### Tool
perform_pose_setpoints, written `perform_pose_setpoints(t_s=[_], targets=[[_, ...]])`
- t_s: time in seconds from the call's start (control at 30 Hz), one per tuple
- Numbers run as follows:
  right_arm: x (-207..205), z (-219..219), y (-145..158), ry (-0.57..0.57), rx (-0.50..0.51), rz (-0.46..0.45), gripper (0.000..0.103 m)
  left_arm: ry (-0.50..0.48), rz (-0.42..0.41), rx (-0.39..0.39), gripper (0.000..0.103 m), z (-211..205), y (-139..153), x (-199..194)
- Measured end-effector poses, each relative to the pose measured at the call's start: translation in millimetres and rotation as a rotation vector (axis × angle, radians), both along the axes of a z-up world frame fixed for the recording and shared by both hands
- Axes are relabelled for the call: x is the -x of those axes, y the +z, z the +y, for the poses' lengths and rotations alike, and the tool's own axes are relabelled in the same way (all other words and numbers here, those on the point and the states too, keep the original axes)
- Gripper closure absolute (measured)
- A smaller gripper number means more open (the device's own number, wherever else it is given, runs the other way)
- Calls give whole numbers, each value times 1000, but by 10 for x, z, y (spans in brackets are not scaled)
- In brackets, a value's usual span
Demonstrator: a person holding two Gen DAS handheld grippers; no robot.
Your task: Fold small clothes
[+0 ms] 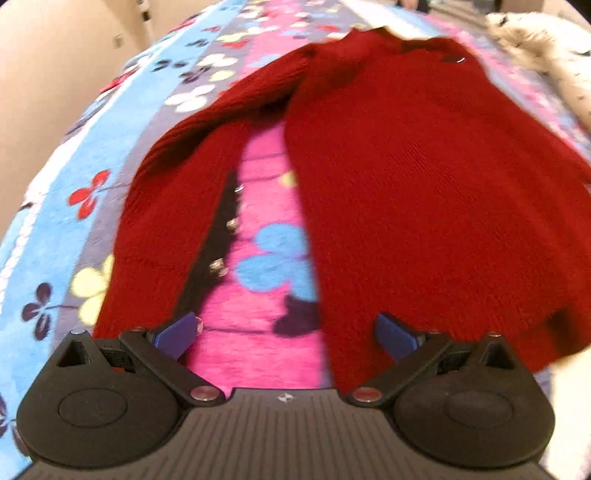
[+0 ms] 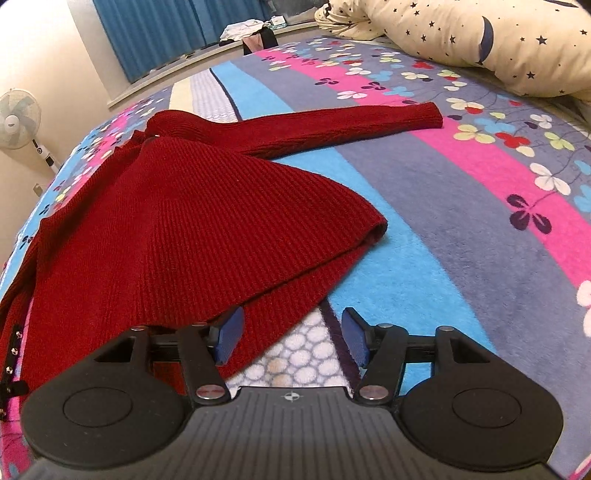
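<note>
So far the red knit cardigan [image 2: 192, 229] lies on the bed's flowered blanket [image 2: 461, 229] barely folded, seemingly one front panel turned over, one sleeve [image 2: 351, 122] outstretched, while left tongs [image 1: 286, 334] and right tongs [image 2: 291, 338] both hover spread, pinching nothing.

A flowered blanket [image 2: 461, 206] in pink, blue and grey stripes covers the bed; a star-print pillow [image 2: 480, 37] lies at its far right, blue curtains [image 2: 166, 33] and a fan [image 2: 16, 118] behind
</note>
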State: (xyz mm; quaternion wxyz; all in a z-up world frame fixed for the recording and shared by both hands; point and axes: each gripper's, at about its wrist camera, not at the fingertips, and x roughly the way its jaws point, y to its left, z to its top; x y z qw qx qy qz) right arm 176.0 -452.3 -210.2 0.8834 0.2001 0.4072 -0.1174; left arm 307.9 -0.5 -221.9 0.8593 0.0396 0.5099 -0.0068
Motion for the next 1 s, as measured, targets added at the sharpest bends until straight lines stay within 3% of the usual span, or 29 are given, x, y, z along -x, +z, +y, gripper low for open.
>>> perform_pose_setpoints(t_s=[0.17,0.3,0.47,0.53,0.67,0.87,1.0], targets=[[10,-13,-93,-11,56,18,39,-60,-2,19,0,-131,23,173],[-32,-85,-146,-37,103,15,38,-139,-21,112,0,-248,105,313],[-335,-163,-323,-36,303,48,33,-262,56,94,0,-538,-75,303],[-447,-194,-405,-24,348,57,31,-244,49,69,0,-575,-128,245],[-666,-352,-405,-47,358,19,25,-119,41,136,0,-430,-66,65],[-897,-866,-274,-236,199,-17,25,70,42,139,0,31,-61,-150],[-843,-918,-312,-239,146,-5,25,46,38,197,0,100,23,-131]])
